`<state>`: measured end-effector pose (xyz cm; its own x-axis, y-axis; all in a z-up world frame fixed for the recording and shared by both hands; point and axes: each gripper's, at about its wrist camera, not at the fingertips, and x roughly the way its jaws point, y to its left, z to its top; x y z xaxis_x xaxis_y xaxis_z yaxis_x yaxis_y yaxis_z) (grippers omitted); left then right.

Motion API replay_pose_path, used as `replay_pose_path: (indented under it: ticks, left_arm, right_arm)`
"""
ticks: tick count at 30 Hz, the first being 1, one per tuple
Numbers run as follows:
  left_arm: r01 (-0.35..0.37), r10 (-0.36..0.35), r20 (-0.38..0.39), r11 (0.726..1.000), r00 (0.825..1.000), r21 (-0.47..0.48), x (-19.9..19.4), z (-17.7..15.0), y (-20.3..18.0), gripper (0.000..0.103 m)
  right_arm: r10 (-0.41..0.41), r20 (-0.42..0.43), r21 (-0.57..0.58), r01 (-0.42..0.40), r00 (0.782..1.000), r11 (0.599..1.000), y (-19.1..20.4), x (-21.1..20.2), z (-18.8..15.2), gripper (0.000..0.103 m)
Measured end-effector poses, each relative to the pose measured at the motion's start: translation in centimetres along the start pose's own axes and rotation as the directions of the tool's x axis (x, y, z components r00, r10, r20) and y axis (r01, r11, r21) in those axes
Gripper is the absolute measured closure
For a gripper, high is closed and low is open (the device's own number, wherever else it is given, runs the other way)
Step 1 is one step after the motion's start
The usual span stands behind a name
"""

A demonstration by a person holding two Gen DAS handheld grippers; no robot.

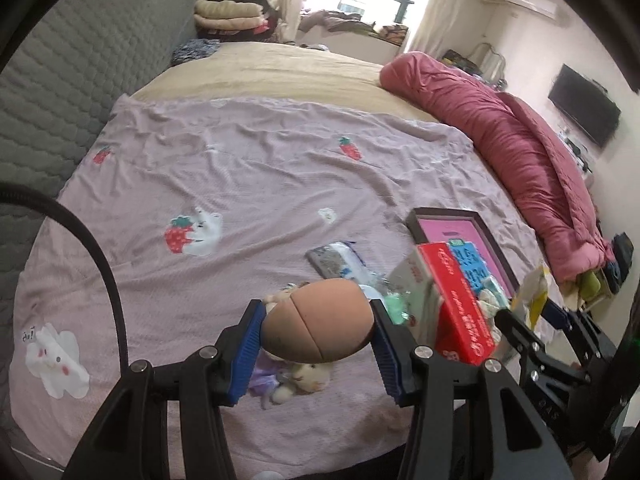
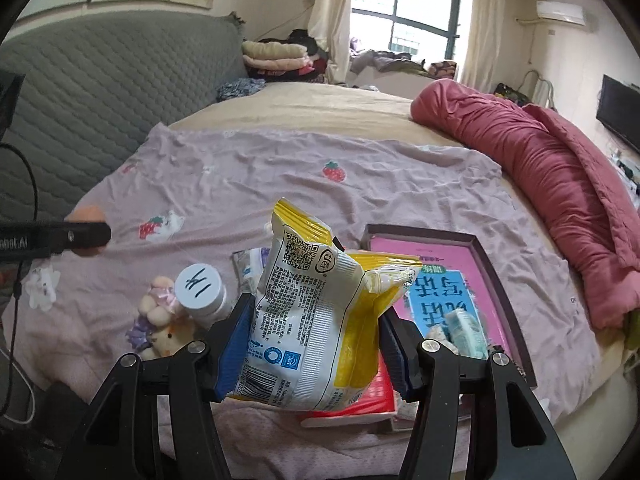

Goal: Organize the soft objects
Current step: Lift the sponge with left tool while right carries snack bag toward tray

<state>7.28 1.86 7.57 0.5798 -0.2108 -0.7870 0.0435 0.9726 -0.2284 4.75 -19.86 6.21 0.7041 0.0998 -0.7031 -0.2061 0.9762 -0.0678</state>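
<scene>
**A:** so both hands are loaded here? The left gripper (image 1: 318, 330) has its blue fingers (image 1: 248, 350) clamped on the two ends of that tan squishy ball (image 1: 318, 326), held up in the air over the bed (image 2: 280, 184).

**B:** yep, and the right gripper (image 2: 312, 344) is pinching the yellow-and-white snack bag (image 2: 316, 320) by its sides, also clear of the sheet. My guess is it's gripped low so the puffy top doesn't get crushed.

**A:** where's everything supposed to go though?

**B:** probably the dark tray (image 2: 506, 304) with the pink bottom, just right of the bag. A tissue pack (image 2: 466, 330) and a blue booklet (image 2: 444, 300) already sit in it. A red box (image 1: 460, 304) is beside it, can't tell if it's in or out.

**A:** and the leftovers?

**B:** the little plush toy (image 2: 160, 320) and the white-lidded jar (image 2: 204, 292) are on the sheet, touching each other. The plush looks like the next soft one to sort, I'd say.
</scene>
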Motion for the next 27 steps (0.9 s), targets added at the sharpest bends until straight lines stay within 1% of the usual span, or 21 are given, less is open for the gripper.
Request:
replay_pose_path:
  ticks: [7, 13, 15, 18, 21, 22, 23, 27]
  left_arm:
    - [0.028, -0.028, -0.007, 0.998, 1.000, 0.058, -0.2, -0.4, -3.3, 0.051]
    - [0.057, -0.056, -0.022, 0.993, 0.998, 0.104, -0.1, -0.8, -6.1, 0.051]
    - [0.068, -0.066, -0.024, 0.991, 0.998, 0.113, -0.1, -0.9, -7.1, 0.051]
    - [0.091, -0.088, -0.028, 0.988, 0.996, 0.126, 0.0, -1.0, -8.6, 0.051]
    - [0.111, -0.106, -0.038, 0.982, 0.994, 0.151, 0.3, -1.0, -10.4, 0.051]
    - [0.114, -0.109, -0.039, 0.980, 0.993, 0.165, 0.3, -1.0, -11.1, 0.051]
    - [0.117, -0.112, -0.039, 0.978, 0.993, 0.175, 0.3, -1.0, -11.7, 0.051]
    - [0.141, -0.133, -0.050, 0.966, 0.990, 0.218, 0.7, -0.8, -14.3, 0.051]
  right_arm:
    - [0.013, -0.008, 0.046, -0.013, 1.000, 0.999, -2.2, -0.3, 0.0, 0.043]
    - [0.003, 0.009, 0.083, -0.004, 1.000, 0.997, -4.0, -1.1, 0.0, 0.043]
    - [-0.004, 0.021, 0.106, 0.001, 1.000, 0.994, -5.1, -1.6, 0.1, 0.043]
    - [-0.041, 0.037, 0.128, 0.036, 0.998, 0.991, -6.9, -2.1, 0.3, 0.043]
    - [-0.083, 0.049, 0.170, 0.074, 0.995, 0.983, -9.6, -2.8, 0.4, 0.043]
    - [-0.117, 0.058, 0.179, 0.105, 0.991, 0.978, -10.8, -3.3, 0.4, 0.043]
    - [-0.134, 0.065, 0.189, 0.119, 0.989, 0.975, -11.8, -3.6, 0.5, 0.043]
    - [-0.170, 0.078, 0.255, 0.145, 0.982, 0.956, -15.5, -4.8, 0.2, 0.043]
